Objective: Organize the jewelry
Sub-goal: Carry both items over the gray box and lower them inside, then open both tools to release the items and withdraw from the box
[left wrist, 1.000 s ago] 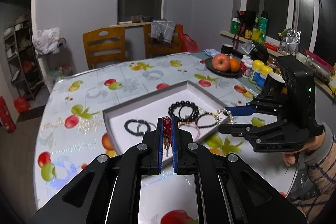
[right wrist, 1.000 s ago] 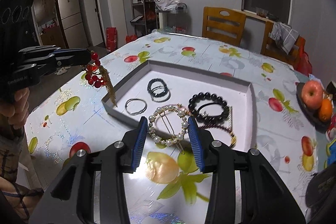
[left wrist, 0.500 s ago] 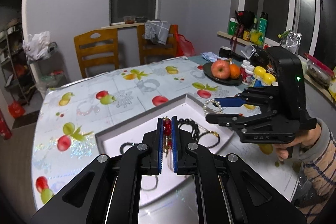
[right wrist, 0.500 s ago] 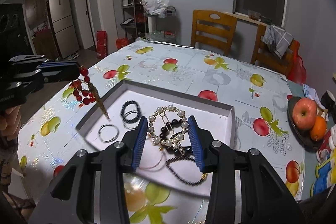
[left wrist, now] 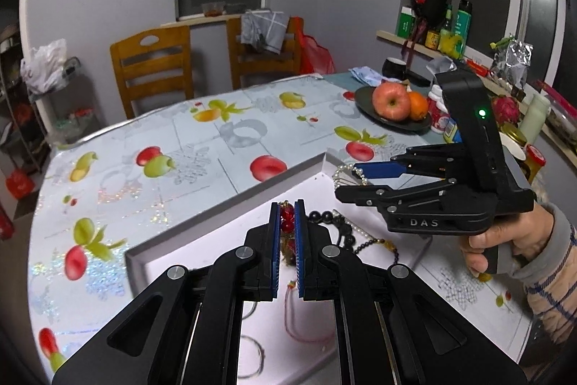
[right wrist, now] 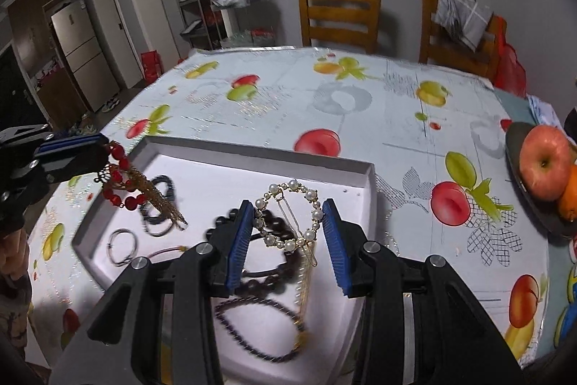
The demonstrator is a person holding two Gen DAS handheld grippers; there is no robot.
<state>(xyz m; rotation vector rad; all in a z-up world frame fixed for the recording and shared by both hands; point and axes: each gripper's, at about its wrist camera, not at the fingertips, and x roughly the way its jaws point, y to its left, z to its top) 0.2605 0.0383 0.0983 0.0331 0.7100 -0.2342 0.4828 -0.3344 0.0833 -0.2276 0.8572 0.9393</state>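
Both grippers loaded, both hanging over the white tray (right wrist: 364, 168) on the tabletop (right wrist: 360, 103). Left gripper (left wrist: 287, 222) is clenched on the red bead piece (right wrist: 119, 179): in its own view the red beads sit pinched between the blue pads, and in the right wrist view the rest of the strand plus a gold tassel dangles below the fingers over the tray's left end, above the dark hair ties (right wrist: 160, 204). Right gripper (right wrist: 288, 226) grips the pearl ring clip (right wrist: 288, 215) across its width, pads on opposite sides of the ring, ring face toward the camera, gold bar clip running diagonally down through it. That one sits above the tray's right half, over the black bead bracelet (right wrist: 267, 230) and the dark thin-bead loop (right wrist: 259, 323). Key relation, my read: bare tray floor lies ahead of the clip toward the far right corner, so the right gripper is the nearer one for that corner; the left's free floor is straight below and slightly ahead of its tips, toward the far left wall. Silver rings (right wrist: 122, 246) and a pink cord (left wrist: 310, 323) take up the near-left floor. Risk: the tassel snagging on the hair ties on the way down.
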